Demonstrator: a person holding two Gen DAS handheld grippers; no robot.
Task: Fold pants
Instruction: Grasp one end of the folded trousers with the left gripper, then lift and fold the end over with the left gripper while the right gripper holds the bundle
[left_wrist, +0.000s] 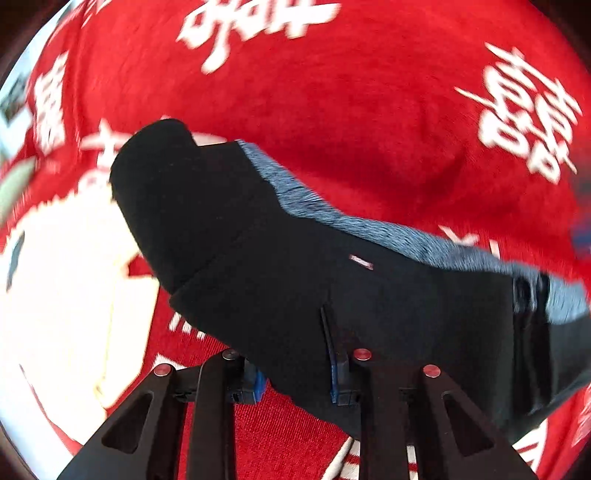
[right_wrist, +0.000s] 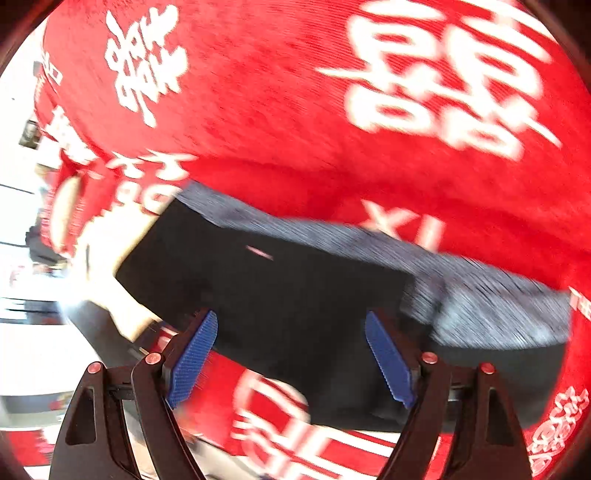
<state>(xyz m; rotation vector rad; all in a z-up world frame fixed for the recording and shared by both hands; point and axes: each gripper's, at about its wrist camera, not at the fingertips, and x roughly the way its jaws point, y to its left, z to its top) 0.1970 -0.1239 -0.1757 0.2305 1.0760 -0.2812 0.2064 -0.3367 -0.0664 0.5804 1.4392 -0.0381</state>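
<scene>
Left wrist view: my left gripper (left_wrist: 297, 376) sits at the bottom centre, jaws drawn in and pinching the near edge of the black pants (left_wrist: 280, 266); the cloth hides most of the blue pads (left_wrist: 334, 373). The pants run as a folded band from the upper left of the frame down to the right edge, with a grey-blue waistband strip (left_wrist: 369, 225) along their upper side and a small tag (left_wrist: 361, 261) near the middle. They lie on a red blanket with white characters (left_wrist: 332, 103).

Right wrist view, blurry: my right gripper (right_wrist: 291, 354) is at the bottom centre, jaws spread wide, blue pads (right_wrist: 388, 362) clear with nothing pinched. The pants (right_wrist: 266, 288) lie behind and between the fingers, across mid-frame, on the red blanket (right_wrist: 277, 110).
</scene>
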